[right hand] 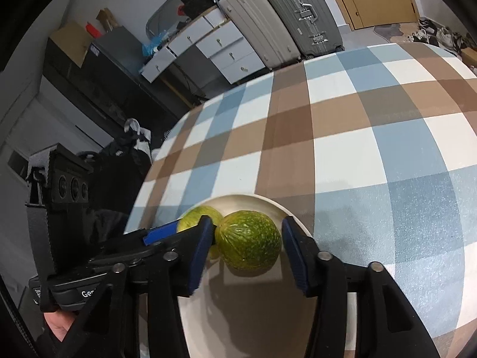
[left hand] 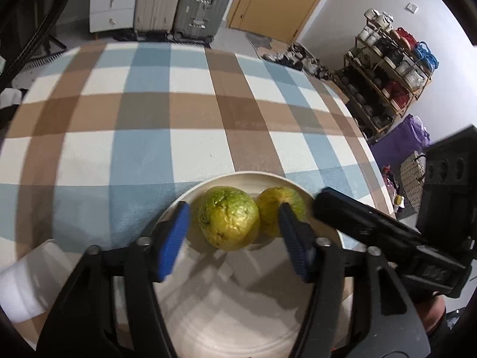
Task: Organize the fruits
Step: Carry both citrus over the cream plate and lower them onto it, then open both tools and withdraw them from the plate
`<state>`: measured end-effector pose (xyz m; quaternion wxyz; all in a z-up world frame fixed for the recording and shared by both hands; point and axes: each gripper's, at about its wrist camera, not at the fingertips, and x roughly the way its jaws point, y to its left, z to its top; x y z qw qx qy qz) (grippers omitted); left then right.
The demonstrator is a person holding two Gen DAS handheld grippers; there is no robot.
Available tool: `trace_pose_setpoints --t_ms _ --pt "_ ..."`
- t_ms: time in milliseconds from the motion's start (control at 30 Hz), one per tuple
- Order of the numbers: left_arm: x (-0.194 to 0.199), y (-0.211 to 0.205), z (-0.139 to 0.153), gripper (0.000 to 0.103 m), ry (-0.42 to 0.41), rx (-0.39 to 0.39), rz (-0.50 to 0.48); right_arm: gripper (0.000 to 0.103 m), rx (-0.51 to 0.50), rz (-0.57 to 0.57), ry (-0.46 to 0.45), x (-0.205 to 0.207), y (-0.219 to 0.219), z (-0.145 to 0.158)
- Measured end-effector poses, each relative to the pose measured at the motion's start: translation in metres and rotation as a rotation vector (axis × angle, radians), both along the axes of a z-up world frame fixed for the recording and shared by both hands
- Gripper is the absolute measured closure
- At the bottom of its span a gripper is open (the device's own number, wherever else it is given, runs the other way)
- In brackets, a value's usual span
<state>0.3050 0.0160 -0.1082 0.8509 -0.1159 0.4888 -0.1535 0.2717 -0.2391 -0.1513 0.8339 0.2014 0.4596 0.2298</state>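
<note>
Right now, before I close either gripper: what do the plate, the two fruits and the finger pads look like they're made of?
Plate: looks like glazed ceramic, cream with a soft sheen and faint rings; could be melamine.
Fruits: real-looking green-yellow skin, dull, mottled and slightly bumpy, with dark blemishes; firmness can't be judged.
Finger pads: blue, ribbed, matte, probably rubber or soft plastic on black hard-plastic fingers.

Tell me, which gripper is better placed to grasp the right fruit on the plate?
Right. The right gripper is open with its fingers on both sides of the right fruit; the left gripper is open around the left fruit.
</note>
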Motion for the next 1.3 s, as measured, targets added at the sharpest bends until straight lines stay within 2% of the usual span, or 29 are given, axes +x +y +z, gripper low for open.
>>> trace_pose_setpoints --t_ms 33,133,267,300,433,567,733,833,967,1100,1200,1300 --pt "-0.004 0.002 0.008 0.038 -0.008 0.001 0.016 0.039 0.006 -0.006 -0.006 -0.003 -0.002 0.004" --pt "-0.022 0.006 0.03 0.035 -0.04 0.0 0.04 0.034 0.053 -0.034 -0.033 -0.017 -0.012 0.021" --pt "-0.068 0.007 0.069 0.026 -0.138 0.037 0.043 0.025 0.089 -0.081 -0.118 -0.054 -0.029 0.056" --pt "-0.083 0.009 0.078 0.02 -0.17 0.036 0.048 0.019 0.099 -0.1 -0.149 -0.067 -0.035 0.067" --pt "-0.141 0.013 0.104 0.016 -0.27 0.05 0.089 0.003 0.095 -0.145 -0.259 -0.118 -0.047 0.099" --pt "-0.197 0.016 0.118 0.001 -0.334 0.055 0.119 0.0 0.022 -0.175 -0.374 -0.169 -0.048 0.119" --pt "-0.259 0.017 0.131 0.001 -0.437 0.07 0.153 0.0 -0.049 -0.167 -0.465 -0.213 -0.042 0.123" --pt "-0.287 0.019 0.13 0.001 -0.475 0.106 0.179 0.0 -0.115 -0.136 -0.494 -0.229 -0.033 0.117" --pt "-0.303 0.024 0.118 0.001 -0.447 0.097 0.185 0.0 -0.189 -0.099 -0.517 -0.246 -0.022 0.108" --pt "-0.309 0.03 0.095 0.001 -0.442 0.113 0.175 0.0 -0.225 -0.064 -0.489 -0.248 -0.019 0.099" --pt "-0.305 0.034 0.07 0.001 -0.386 0.109 0.127 0.0 -0.255 -0.041 -0.471 -0.247 -0.02 0.092" --pt "-0.296 0.038 0.049 0.001 -0.296 0.119 0.152 0.0 -0.278 -0.032 -0.455 -0.244 -0.021 0.086"
